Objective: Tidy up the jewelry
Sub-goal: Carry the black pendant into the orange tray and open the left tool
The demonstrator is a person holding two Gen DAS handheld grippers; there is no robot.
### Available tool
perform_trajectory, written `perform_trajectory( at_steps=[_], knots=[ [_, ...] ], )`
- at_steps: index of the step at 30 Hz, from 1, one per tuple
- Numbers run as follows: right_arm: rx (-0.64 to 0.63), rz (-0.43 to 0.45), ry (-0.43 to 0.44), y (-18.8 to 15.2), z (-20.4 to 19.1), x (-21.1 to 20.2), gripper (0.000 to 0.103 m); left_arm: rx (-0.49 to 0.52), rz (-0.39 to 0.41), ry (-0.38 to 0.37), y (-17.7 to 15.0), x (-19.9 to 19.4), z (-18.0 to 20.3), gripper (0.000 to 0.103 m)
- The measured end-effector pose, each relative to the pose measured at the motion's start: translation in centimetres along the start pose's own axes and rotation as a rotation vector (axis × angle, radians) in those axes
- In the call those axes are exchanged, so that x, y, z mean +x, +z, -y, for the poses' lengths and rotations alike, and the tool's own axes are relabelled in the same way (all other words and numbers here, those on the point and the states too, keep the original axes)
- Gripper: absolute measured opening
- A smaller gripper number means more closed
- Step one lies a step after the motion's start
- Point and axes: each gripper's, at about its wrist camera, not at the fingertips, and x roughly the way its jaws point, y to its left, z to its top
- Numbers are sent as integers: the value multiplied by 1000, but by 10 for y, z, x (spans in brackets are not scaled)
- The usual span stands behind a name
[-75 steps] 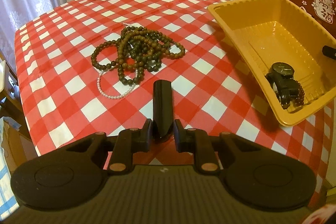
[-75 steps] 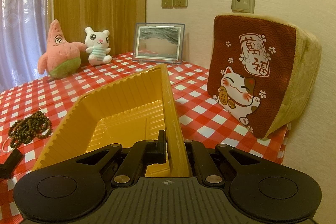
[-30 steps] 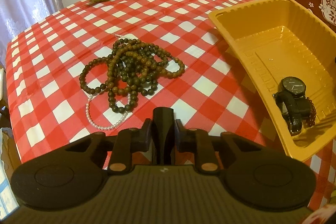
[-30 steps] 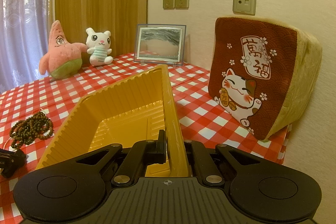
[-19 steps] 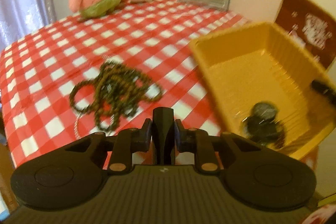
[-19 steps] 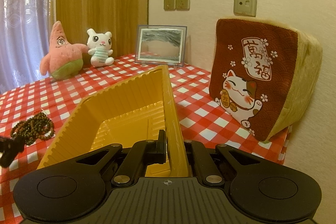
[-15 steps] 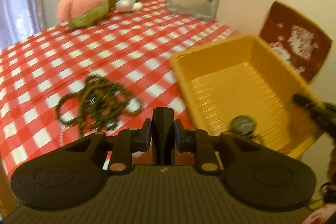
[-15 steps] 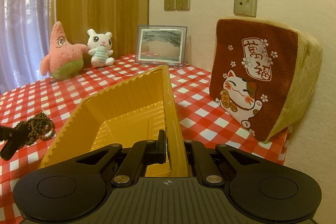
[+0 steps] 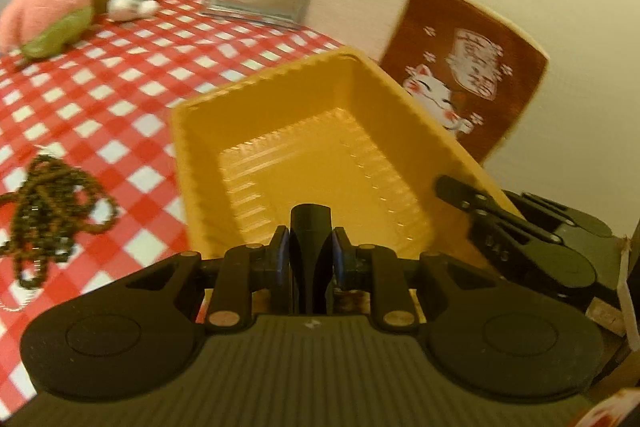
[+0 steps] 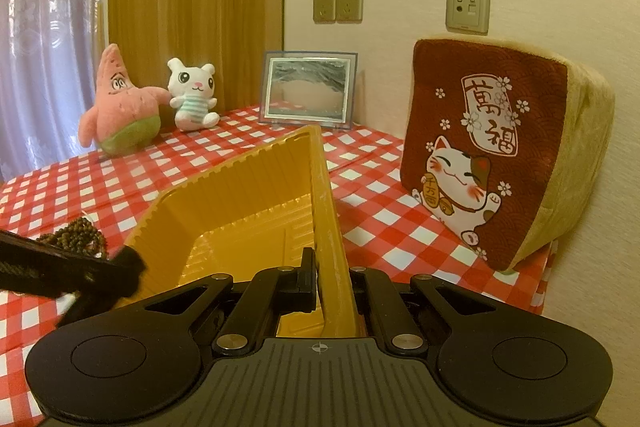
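Presently the bead tangle (image 9: 48, 203) lies on the bench (image 9: 132, 75), left of the yellow tray (image 9: 312, 147), nearer the left tongs (image 9: 310, 227), whose jaws stand shut and empty. The right tongs (image 10: 330, 283) clamp the tray's near wall.

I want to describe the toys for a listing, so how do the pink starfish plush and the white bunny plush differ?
The pink starfish plush looks bulkier than the white bunny plush. The starfish is pink with green shorts and a pointed top, while the bunny is white with a striped shirt and two short ears. The starfish leans to one side and the bunny sits upright. Both rest side by side at the far end of the checked tablecloth, facing the camera.
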Motion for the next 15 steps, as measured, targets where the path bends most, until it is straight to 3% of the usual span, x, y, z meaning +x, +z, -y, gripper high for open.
perform_trajectory(
  at_steps=[15],
  knots=[
    [2, -1, 0, 1, -1, -1, 5, -12, -63, -63, -2, 31, 16, 20]
  ],
)
